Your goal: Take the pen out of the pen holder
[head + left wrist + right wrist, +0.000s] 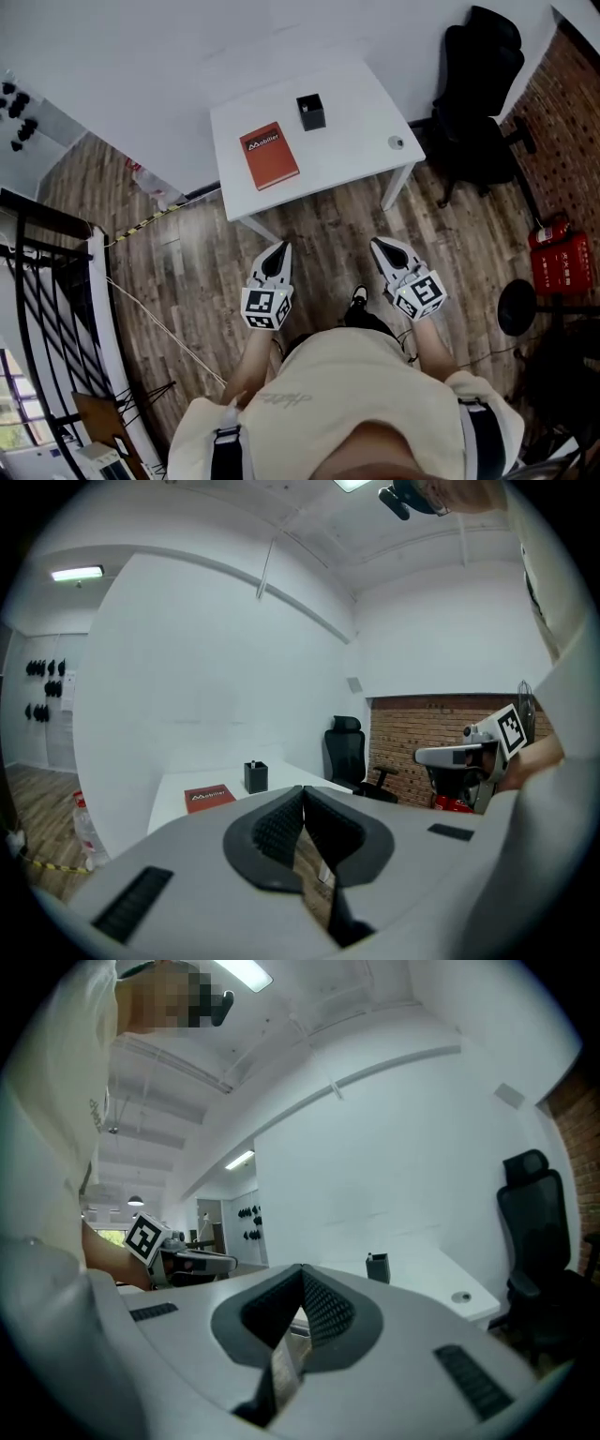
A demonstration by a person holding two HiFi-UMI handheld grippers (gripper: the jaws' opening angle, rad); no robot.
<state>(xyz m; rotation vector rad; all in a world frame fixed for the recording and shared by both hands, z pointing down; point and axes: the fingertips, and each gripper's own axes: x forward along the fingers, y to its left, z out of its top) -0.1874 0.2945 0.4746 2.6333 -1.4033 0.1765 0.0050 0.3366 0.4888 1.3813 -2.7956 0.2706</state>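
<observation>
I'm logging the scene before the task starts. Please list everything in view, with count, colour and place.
table: one, white, top centre of the head view
pen holder: one, black, on the table's far side
pen: one, only a light tip shows above the holder
book: one, red, on the table, left of the holder
small round thing: one, grey, table's right corner
office chair: one, black, right of the table
fire extinguisher: one, red, floor by the brick wall
left gripper: one, grey, jaws shut, empty, short of the table
right gripper: one, grey, jaws shut, empty, short of the table
</observation>
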